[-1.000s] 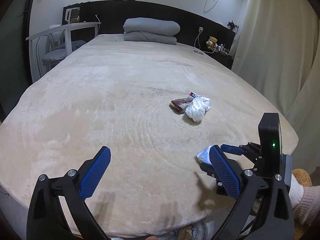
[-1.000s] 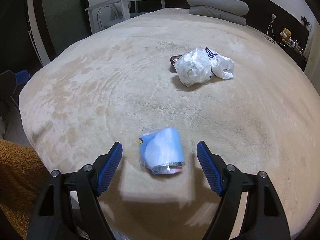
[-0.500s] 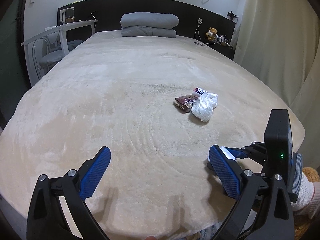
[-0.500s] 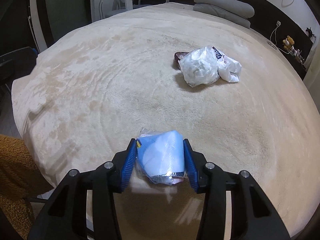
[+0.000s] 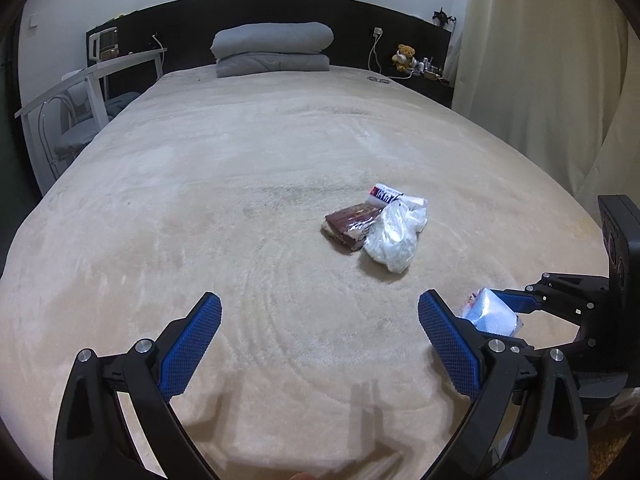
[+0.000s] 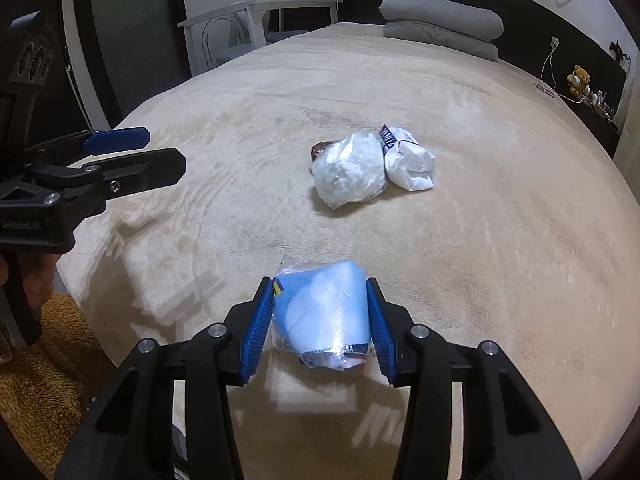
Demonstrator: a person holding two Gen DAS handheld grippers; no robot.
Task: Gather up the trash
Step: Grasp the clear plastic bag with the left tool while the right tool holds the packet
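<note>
My right gripper (image 6: pixel 320 312) is shut on a light blue plastic packet (image 6: pixel 322 312) and holds it just above the beige bed cover near the foot of the bed; the packet also shows in the left wrist view (image 5: pixel 490 312). My left gripper (image 5: pixel 320 332) is open and empty over the bed's foot, left of the right gripper. Further up the bed lies a pile of trash: a crumpled clear bag (image 5: pixel 390 240) (image 6: pixel 350 170), a brown wrapper (image 5: pixel 348 226) and a white wrapper (image 6: pixel 412 162).
The bed (image 5: pixel 240 160) fills both views, with folded grey bedding (image 5: pixel 272 50) at the headboard. A white table with a chair (image 5: pixel 76 92) stands at the left. A shelf with a teddy bear (image 5: pixel 404 56) and curtains (image 5: pixel 540 80) are at the right.
My right gripper closed on the blue packet and lifted it a little off the bed. My left gripper stayed open and shifted slightly forward.
</note>
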